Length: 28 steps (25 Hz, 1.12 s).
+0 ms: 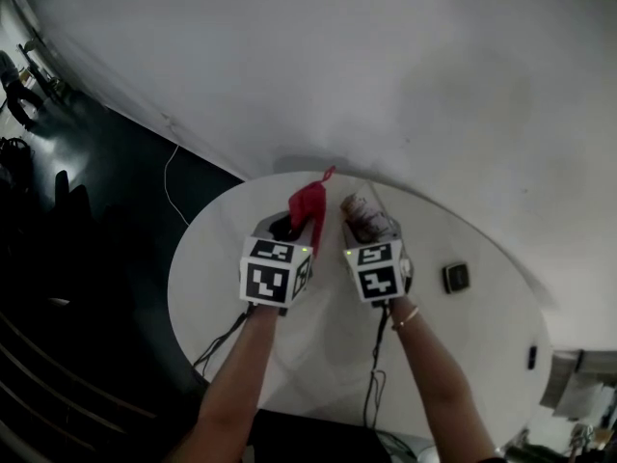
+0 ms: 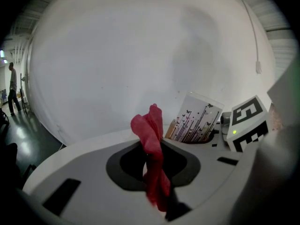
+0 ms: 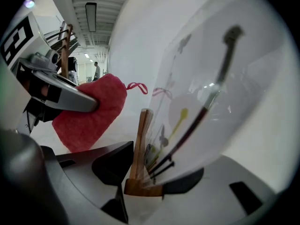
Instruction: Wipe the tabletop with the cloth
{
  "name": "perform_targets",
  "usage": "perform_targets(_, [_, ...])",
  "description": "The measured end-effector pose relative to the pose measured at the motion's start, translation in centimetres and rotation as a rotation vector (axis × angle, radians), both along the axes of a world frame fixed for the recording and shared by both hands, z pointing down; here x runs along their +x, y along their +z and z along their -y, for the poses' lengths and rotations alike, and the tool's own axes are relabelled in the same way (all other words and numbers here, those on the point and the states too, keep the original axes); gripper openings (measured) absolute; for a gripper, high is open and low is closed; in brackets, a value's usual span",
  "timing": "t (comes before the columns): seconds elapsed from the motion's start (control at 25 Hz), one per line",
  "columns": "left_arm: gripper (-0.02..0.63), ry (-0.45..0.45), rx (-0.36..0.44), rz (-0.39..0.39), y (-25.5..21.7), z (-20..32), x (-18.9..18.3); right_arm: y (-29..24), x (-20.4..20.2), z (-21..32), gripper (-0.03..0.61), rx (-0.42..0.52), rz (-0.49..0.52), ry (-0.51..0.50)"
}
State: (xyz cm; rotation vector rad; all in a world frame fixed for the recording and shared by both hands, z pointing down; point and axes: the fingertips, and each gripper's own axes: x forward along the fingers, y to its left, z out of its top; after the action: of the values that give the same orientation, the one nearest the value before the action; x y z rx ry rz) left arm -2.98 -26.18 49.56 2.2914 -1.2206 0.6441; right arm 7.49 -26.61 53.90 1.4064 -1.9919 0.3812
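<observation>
A red cloth (image 1: 307, 204) hangs bunched between the jaws of my left gripper (image 1: 289, 228), which is shut on it above the round white table (image 1: 217, 268). In the left gripper view the cloth (image 2: 151, 139) stands up out of the left gripper (image 2: 157, 182). My right gripper (image 1: 371, 231) is beside it, shut on a clear sign stand (image 1: 364, 215) printed with flowers and butterflies. In the right gripper view the right gripper (image 3: 143, 182) clamps the stand's wooden base (image 3: 140, 144), with the clear panel (image 3: 211, 102) rising above it and the cloth (image 3: 91, 111) to the left.
A small dark square object (image 1: 456, 277) lies on the table to the right, and another small dark item (image 1: 531, 356) sits near the right rim. A thin cable (image 1: 174, 177) runs over the dark floor on the left. A white wall stands behind the table.
</observation>
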Motion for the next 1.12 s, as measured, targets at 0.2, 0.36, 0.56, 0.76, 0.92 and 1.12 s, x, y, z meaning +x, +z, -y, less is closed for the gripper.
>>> perform_targets(0.2, [0.061, -0.031, 0.046, -0.008, -0.8, -0.2, -1.4, 0.8, -0.5, 0.2, 0.184, -0.024, -0.004, -0.006])
perform_targets(0.36, [0.061, -0.05, 0.083, -0.031, -1.3, -1.0, -2.8, 1.3, -0.5, 0.2, 0.184, -0.033, 0.0, 0.002])
perform_targets(0.56, [0.061, -0.077, 0.128, -0.055, -1.9, -2.0, -4.5, 1.3, -0.7, 0.5, 0.184, -0.023, -0.006, 0.001])
perform_targets(0.76, [0.061, -0.085, 0.134, -0.062, -1.9, -2.9, -5.6, 1.2, -0.7, 0.6, 0.184, -0.012, 0.018, 0.018])
perform_targets(0.92, [0.061, -0.088, 0.135, -0.072, -1.8, -3.1, -5.9, 1.3, -0.7, 0.7, 0.184, -0.009, 0.018, 0.021])
perform_targets(1.12, [0.061, -0.086, 0.145, -0.078, -2.3, -3.4, -6.3, 0.8, -1.0, 0.6, 0.184, 0.001, 0.011, 0.016])
